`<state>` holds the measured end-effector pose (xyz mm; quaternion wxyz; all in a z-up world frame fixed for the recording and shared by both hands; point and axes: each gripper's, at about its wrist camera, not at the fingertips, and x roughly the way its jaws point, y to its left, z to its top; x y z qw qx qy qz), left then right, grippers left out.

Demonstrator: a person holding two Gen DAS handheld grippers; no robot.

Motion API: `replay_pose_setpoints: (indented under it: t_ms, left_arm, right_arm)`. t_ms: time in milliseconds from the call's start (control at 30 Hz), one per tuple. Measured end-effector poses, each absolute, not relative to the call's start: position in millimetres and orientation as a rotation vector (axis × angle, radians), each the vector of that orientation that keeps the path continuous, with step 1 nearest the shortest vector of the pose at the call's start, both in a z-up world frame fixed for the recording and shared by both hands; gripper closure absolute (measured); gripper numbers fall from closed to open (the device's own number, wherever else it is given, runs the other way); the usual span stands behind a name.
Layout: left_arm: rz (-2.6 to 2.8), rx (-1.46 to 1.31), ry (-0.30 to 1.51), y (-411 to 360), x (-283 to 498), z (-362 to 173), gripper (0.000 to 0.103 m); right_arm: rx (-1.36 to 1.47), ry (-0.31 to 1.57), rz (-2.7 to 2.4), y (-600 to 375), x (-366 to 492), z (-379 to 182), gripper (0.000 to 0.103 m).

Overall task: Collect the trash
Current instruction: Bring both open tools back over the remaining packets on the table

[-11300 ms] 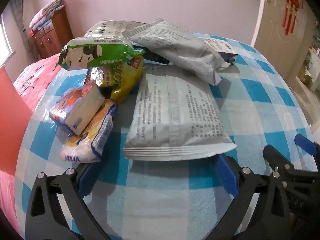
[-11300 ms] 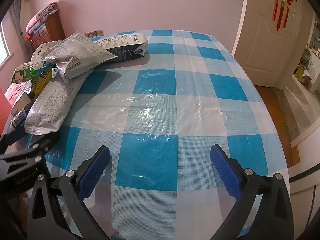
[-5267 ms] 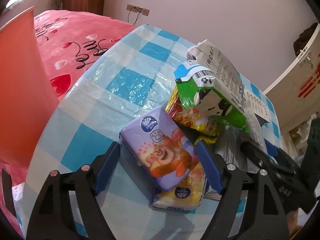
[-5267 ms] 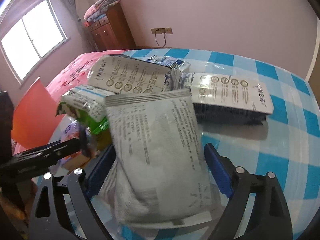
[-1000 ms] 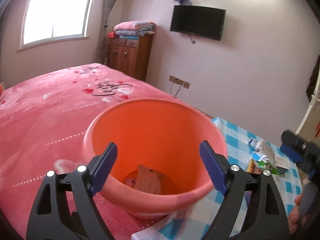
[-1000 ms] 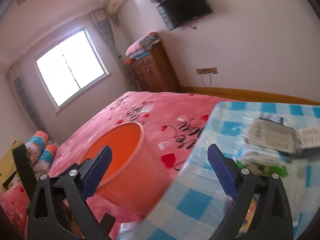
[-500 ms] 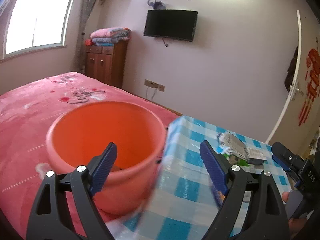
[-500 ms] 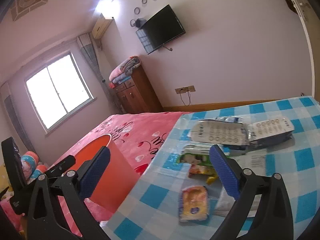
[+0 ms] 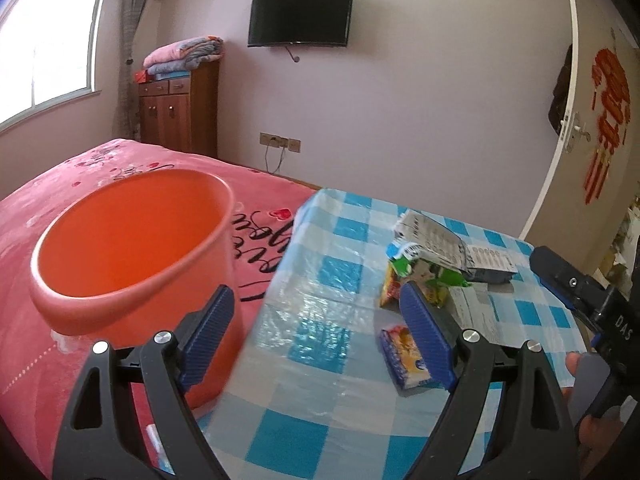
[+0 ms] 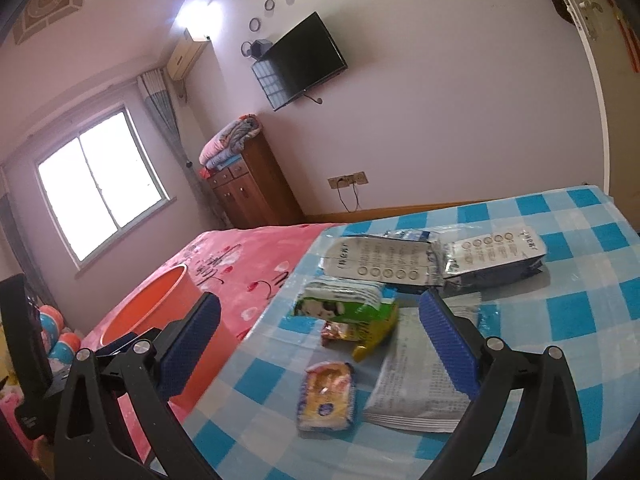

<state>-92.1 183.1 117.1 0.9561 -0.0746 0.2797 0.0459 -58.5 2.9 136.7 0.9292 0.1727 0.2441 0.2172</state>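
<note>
From your left wrist view, the left gripper (image 9: 316, 334) stands wide with nothing between its blue pads. It sits above the seam where the orange bucket (image 9: 132, 248) meets the edge of the checked table (image 9: 320, 428). The bucket rests on the pink bedspread (image 9: 96, 168), just beside the table's corner. Past your right-hand pad lies a small yellow snack packet (image 9: 404, 360), partly hidden by that pad. Further back is the heap: a green packet (image 9: 428, 272) and grey bags (image 9: 436, 236). The right gripper (image 9: 576, 292) shows at the right edge of this view, with a fingertip below it.

From your right wrist view, the right gripper (image 10: 320, 340) has just been opening and is wide now, with nothing in it. The yellow packet (image 10: 326, 396) lies nearest, alone on the cloth. Beside it is a flat grey bag (image 10: 416, 380), half behind your right pad. Behind them are the green packet (image 10: 344, 308), the long grey bag (image 10: 384, 268) and a dark-sided bag (image 10: 492, 260), overlapping each other.

I'd judge the risks to be these. The bags overlap, so pulling one may drag its neighbours off the table. The flat bag lies flush on slick plastic, so pads coming in level may skate over it. The bucket stands on soft bedding and could tip if a gripper knocks its rim. Both grippers aim at one small heap, so they may collide.
</note>
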Motion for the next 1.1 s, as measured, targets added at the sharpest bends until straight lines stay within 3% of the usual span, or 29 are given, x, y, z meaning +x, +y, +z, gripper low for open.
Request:
replay_pose_setpoints:
  t_ms: [1100]
  left_arm:
    - [0.000, 0.026, 0.679, 86, -47, 95, 0.018]
  right_arm:
    - [0.475, 0.623, 0.228, -115, -33, 82, 0.005]
